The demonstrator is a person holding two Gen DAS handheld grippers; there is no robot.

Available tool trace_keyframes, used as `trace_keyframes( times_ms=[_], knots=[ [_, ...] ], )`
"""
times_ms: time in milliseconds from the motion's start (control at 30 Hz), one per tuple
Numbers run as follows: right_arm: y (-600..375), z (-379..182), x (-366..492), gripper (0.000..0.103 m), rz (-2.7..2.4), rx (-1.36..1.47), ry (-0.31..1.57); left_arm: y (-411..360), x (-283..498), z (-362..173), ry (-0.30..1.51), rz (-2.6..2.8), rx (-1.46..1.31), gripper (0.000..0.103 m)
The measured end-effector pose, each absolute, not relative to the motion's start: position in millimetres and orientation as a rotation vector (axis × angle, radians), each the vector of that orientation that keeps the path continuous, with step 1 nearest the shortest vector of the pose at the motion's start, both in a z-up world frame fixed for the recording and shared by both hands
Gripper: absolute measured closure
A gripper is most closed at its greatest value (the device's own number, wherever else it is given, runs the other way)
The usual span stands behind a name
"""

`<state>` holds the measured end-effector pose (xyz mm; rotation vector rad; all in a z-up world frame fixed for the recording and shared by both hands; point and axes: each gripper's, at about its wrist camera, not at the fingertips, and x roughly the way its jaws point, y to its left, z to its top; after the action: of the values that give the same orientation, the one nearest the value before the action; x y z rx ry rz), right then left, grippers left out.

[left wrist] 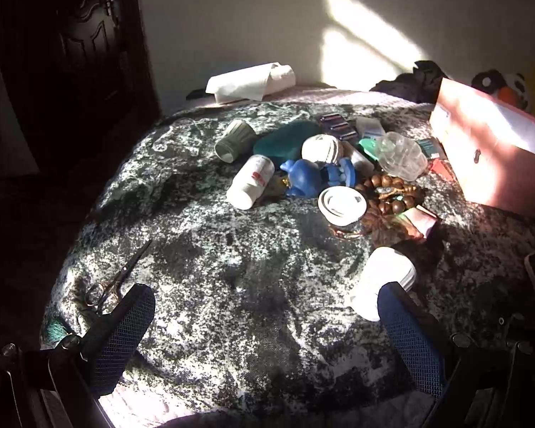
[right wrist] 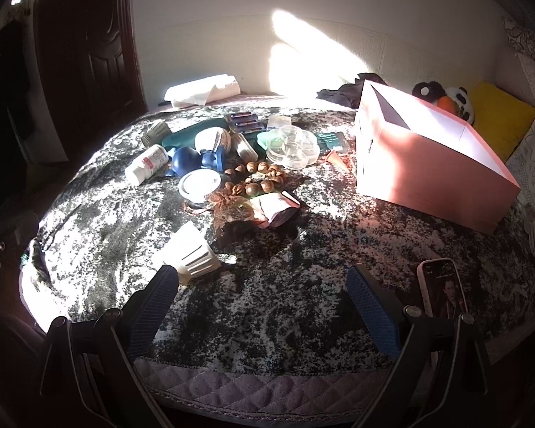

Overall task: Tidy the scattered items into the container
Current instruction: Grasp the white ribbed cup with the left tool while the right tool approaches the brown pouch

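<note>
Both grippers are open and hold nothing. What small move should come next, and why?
Probably ease the left gripper forward and to its right, toward the white ribbed plastic cup lying on its side. It is the loose item nearest the open jaws, apart from the main pile, with bare mottled blanket around it. The pink cardboard box stands open on the right.

Left hand-held gripper (left wrist: 265, 306) fingers spread wide, empty, right hand-held gripper (right wrist: 262, 287) likewise spread, empty
</note>
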<state>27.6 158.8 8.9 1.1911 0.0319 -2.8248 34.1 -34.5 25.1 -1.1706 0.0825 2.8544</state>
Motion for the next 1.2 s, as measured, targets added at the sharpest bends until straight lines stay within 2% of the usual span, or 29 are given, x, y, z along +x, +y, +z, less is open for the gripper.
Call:
trace_keyframes(
  times_ms=[133, 367, 633, 733, 800, 1000, 1033, 1133, 1200],
  knots=[
    [189.4, 7.7, 7.5, 0.006, -2.848, 1.217, -0.074, 6.3, 27.2, -0.2, 0.178, 2.671, -1.158, 0.0],
    [214.2, 17.7, -28.8, 0.006, -2.823, 1.159, -0.107, 51.7, -2.0, -28.4, 0.302, 2.491, -1.101, 0.0],
    [232.5, -12.2, -60.3, 0.006, -2.756, 1.214, -0.204, 61.2, -35.4, -60.3, 0.296, 2.39, -1.161, 0.002],
    [239.2, -26.7, -66.8, 0.006, -2.73, 1.27, -0.24, 62.8, -35.8, -63.9, 0.28, 2.405, -1.047, 0.003],
    [241.9, -29.8, -70.0, 0.006, -2.716, 1.275, -0.258, 68.0, -30.7, -65.7, 0.339, 2.429, -0.948, 0.002],
    [245.0, -29.3, -74.9, 0.006, -2.723, 1.251, -0.276, 77.5, -42.4, -83.5, 0.409, 2.334, -1.066, 0.001],
    [245.5, -29.3, -75.9, 0.006, -2.721, 1.25, -0.284, 77.6, -41.8, -83.1, 0.416, 2.326, -1.053, 0.002],
    [243.4, -29.5, -78.4, 0.006, -2.718, 1.248, -0.277, 78.1, -42.4, -82.6, 0.448, 2.318, -1.038, 0.012],
    [241.5, -30.5, -80.3, 0.006, -2.714, 1.249, -0.271, 76.4, -44.3, -86.4, 0.453, 2.289, -1.061, 0.012]
  ],
)
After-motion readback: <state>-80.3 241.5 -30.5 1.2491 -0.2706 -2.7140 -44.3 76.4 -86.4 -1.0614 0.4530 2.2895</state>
